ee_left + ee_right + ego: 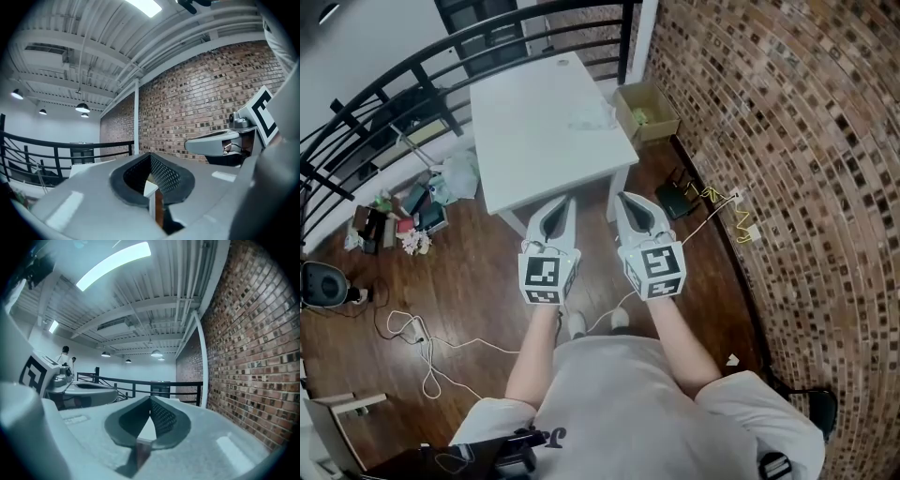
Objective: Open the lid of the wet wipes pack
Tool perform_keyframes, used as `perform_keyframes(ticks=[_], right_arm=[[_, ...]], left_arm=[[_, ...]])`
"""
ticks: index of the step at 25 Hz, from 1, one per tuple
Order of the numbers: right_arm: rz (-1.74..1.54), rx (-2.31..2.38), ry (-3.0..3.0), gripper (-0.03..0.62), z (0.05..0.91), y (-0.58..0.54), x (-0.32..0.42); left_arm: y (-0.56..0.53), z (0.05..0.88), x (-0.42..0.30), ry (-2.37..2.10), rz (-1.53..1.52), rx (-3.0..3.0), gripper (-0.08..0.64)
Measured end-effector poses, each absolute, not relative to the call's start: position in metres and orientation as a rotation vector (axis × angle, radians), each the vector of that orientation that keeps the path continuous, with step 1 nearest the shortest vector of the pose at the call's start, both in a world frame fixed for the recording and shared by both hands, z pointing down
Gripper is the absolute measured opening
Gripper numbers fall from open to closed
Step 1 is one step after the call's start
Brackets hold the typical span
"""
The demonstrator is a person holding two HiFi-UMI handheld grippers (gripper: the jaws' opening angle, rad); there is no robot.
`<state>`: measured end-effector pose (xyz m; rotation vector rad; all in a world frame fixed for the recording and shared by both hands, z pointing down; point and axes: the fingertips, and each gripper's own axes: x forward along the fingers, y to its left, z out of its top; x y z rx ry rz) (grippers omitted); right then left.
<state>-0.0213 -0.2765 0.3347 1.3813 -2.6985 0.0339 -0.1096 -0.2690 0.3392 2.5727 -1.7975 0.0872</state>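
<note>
The wet wipes pack [592, 117] is a pale, flat packet lying near the far right side of the white table [525, 141]; its lid is too small to make out. Both grippers are held level side by side just short of the table's near edge, well away from the pack. My left gripper [568, 201] is shut, with nothing between its tips [151, 157]. My right gripper [622, 198] is also shut and empty [151, 400]. Each gripper shows at the edge of the other's view: the right gripper [220, 140] and the left gripper [89, 391].
A brick wall [787, 141] runs along the right. An open cardboard box [647, 111] sits on the floor beside the table's far right corner. A black railing [412, 66] curves behind. Bags and clutter [412, 211] and white cables [422, 342] lie on the wooden floor at left.
</note>
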Motion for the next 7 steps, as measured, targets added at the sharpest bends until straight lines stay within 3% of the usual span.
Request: perform_keyframes(ticks=[7], right_arm=[[0.003, 1.375, -2.713, -0.008, 0.3322, -0.2715, -0.0238]], left_arm=[[-0.2601, 0.3443, -0.1110, -1.802, 0.100, 2.565, 0.017]])
